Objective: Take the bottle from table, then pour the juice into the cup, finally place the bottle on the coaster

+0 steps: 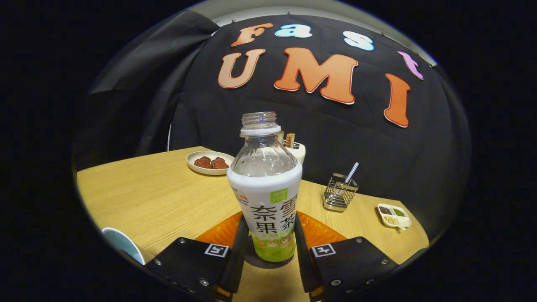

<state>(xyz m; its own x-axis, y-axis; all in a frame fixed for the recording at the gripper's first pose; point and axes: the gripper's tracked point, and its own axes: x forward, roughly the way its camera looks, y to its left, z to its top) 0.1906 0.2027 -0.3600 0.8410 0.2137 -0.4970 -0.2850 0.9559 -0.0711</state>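
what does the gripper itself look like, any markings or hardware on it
The gripper has two flat, angular black plates at its base, one per finger. Each plate carries a small square black-and-white fiducial tag near its inner corner and several round silver screw heads along its edges. From each plate a narrow, slab-like finger runs forward. No cables are visible.

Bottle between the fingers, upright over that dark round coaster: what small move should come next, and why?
Probably open the gripper and ease straight back. The bottle stands upright, uncapped, its base on the coaster, so the placing looks done; the fingers flank its lower label, and the cup sits off to their left.
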